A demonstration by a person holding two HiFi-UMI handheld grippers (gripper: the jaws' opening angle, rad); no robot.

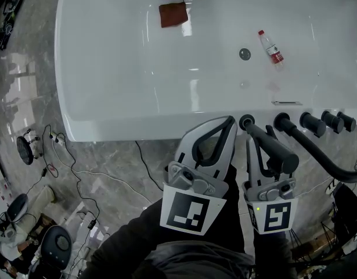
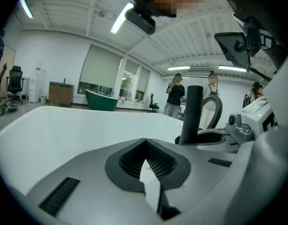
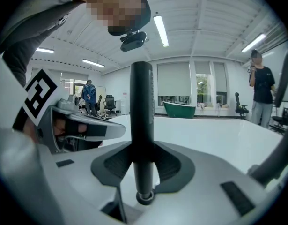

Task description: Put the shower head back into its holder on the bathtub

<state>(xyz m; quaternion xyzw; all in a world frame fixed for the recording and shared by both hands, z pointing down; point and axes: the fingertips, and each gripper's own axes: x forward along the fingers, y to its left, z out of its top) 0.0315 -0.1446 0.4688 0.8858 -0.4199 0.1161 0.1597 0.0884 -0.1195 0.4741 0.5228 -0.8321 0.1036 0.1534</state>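
The black stick-shaped shower head stands between the pads of my right gripper, which is shut on it. Its lower end sits at the round black holder on the near rim of the white bathtub. In the right gripper view the shower head rises upright through the right gripper. My left gripper is just left of the holder, shut with nothing in it. In the left gripper view the left gripper looks past the upright shower head in its holder.
Black tap knobs line the rim right of the holder, and a black hose curves off right. In the tub lie a red cloth, a plastic bottle and the drain. Cables trail across the marble floor.
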